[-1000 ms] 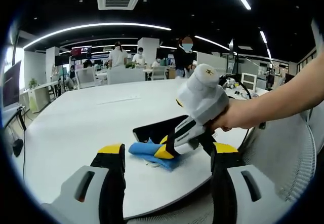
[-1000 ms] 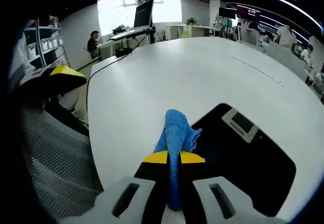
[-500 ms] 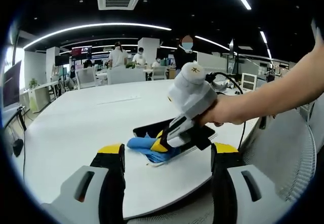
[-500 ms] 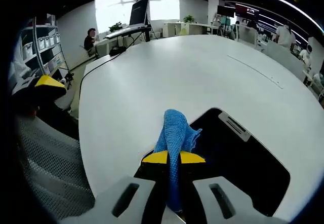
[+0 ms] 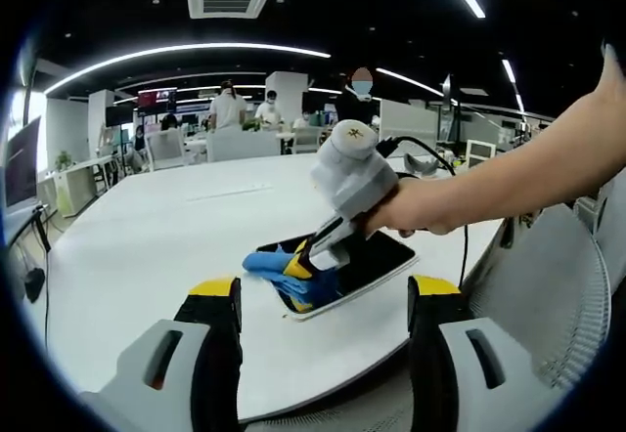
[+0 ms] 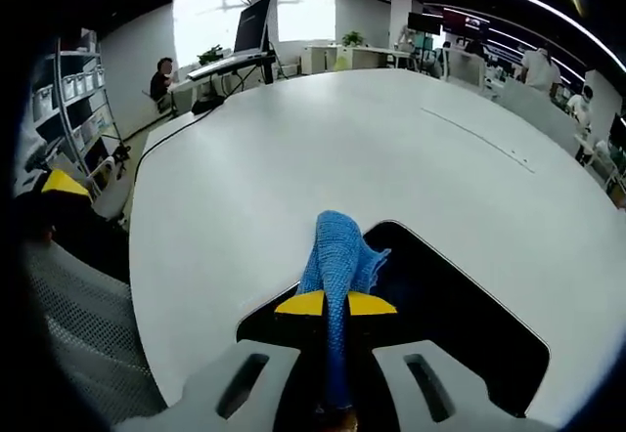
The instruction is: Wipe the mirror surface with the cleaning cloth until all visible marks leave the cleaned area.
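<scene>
The right gripper [image 6: 335,304] has its yellow-tipped fingers [image 6: 306,303] closed on the blue cleaning cloth [image 6: 338,256], which runs up between them and bunches in a fold ahead of the tips. In the right gripper view the cloth's front lies over the dark mirror [image 6: 460,324], near the mirror's near corner; whether it presses on the glass cannot be told there. In the left gripper view the right gripper [image 5: 299,266] comes in from the right, held in a person's hand [image 5: 416,208], angled down with the cleaning cloth [image 5: 290,268] touching the mirror [image 5: 372,258] at its left end.

The left gripper [image 5: 326,295] rises from the bottom of its own view with its fingers [image 5: 215,293] spread wide apart and holding nothing; it hovers above the near edge of the bench [image 5: 147,246], with the mirror seen between the two tips farther off.

The mirror lies flat on the white bench [image 6: 293,158], close to its near edge and towards the right side as the left gripper view shows it. It is a dark rounded rectangle with a thin pale border. A black cable [image 5: 460,227] runs past the hand. A mesh chair [image 5: 548,295] stands just off the bench edge. Beyond the far edge of the bench stand people [image 5: 229,109] among desks and monitors.
</scene>
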The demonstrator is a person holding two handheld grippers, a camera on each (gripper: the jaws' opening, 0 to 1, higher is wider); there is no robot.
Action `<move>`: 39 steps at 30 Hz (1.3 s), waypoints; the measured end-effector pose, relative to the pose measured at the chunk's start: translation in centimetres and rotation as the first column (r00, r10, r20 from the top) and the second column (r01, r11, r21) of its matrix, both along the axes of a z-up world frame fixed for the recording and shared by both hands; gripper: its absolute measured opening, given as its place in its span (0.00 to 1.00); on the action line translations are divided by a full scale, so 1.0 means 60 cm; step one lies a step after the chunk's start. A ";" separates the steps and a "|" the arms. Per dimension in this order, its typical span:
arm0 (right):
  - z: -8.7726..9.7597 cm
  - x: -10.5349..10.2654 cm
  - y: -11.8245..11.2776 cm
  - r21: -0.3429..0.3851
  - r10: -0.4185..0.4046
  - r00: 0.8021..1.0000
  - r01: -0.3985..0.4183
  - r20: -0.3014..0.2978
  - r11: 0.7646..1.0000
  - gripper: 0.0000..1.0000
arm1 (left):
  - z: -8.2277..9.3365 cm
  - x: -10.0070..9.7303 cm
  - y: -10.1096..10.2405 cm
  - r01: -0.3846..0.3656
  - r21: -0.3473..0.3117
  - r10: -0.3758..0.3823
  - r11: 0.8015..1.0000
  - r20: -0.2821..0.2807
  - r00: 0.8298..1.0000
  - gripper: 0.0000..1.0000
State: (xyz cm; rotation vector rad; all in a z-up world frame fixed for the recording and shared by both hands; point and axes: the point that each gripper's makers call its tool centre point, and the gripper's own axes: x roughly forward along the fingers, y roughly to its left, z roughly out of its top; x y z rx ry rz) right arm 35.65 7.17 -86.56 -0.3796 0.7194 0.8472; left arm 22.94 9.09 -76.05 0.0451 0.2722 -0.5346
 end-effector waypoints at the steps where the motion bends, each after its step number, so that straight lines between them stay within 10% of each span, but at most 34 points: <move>1: 0.000 0.003 0.000 -0.003 0.000 1.000 0.000 0.006 1.000 0.00 | 0.000 0.000 0.000 0.000 0.000 0.000 1.000 0.001 1.000 0.67; 39: 0.001 0.109 -0.005 -0.034 -0.090 0.996 0.090 0.003 0.995 0.01 | 0.001 0.002 0.001 -0.002 -0.005 0.002 1.000 0.004 1.000 0.67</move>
